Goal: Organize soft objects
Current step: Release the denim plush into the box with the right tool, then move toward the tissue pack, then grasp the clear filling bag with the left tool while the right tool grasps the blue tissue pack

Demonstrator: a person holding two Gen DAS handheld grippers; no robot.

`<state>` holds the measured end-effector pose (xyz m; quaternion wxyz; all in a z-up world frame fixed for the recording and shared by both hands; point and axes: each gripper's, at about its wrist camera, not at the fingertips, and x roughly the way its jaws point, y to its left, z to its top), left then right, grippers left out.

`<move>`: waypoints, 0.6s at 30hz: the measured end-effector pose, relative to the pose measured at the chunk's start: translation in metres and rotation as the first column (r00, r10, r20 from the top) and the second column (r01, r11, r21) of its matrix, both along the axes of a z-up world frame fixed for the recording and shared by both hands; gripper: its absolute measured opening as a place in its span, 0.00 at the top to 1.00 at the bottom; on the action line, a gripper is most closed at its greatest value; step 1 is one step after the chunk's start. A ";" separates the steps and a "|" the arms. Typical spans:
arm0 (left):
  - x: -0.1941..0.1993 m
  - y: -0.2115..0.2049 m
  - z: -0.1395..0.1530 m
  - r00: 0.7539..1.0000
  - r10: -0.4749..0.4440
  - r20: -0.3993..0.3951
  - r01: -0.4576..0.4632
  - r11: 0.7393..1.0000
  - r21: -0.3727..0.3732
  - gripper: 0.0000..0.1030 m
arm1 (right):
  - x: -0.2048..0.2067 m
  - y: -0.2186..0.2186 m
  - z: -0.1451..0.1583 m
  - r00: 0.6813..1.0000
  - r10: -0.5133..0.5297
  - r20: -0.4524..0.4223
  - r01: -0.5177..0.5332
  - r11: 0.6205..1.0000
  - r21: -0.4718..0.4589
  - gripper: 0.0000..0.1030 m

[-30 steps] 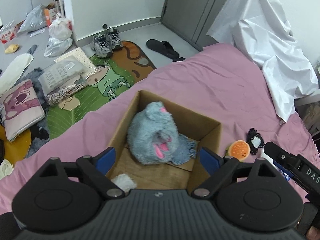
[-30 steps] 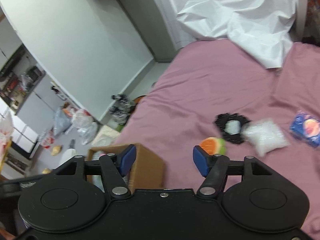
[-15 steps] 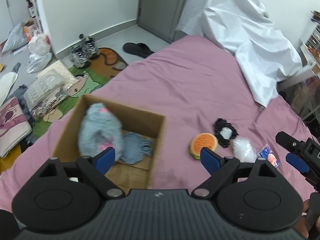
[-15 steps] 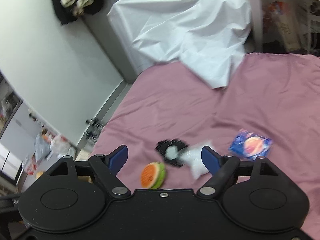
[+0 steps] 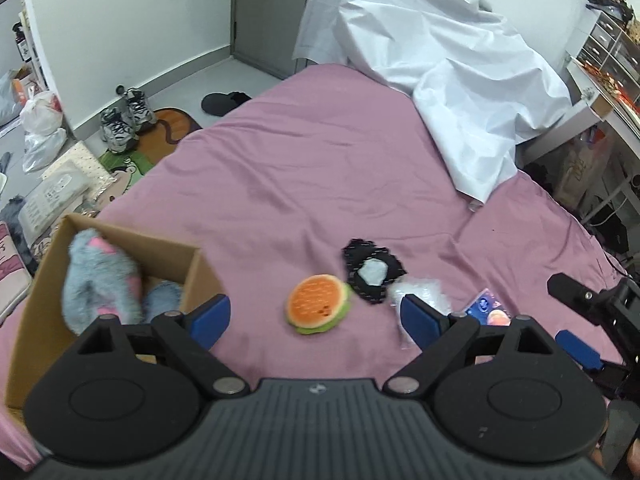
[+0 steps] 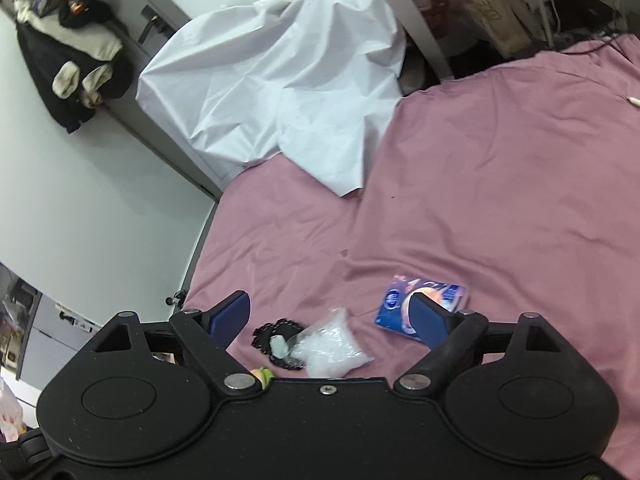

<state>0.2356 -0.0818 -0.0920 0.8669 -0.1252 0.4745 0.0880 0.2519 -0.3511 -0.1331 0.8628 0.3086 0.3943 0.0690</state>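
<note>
bedsheet (image 5: 320, 168): mauve-pink | burger plush (image 5: 318, 304): orange, green rim | plush toy (image 5: 100, 280): grey-blue, pink | cardboard box (image 5: 40, 292): brown | packet (image 6: 420, 300): blue, orange

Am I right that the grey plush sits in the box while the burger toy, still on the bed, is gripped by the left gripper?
Not quite: the left gripper is open and grips nothing. In the left wrist view the burger toy lies free on the bed, and the grey plush sits in the box.

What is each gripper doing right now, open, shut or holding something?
Left gripper: open, holding nothing, above the burger plush.
Right gripper: jaws opening, holding nothing, above the clear plastic bag.
</note>
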 end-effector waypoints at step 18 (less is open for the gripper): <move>0.048 -0.066 -0.058 0.998 -0.009 -0.065 0.003 0.994 -0.106 0.14 | 0.007 -0.051 -0.067 0.974 -0.098 -0.206 0.141 0.967 0.210 0.17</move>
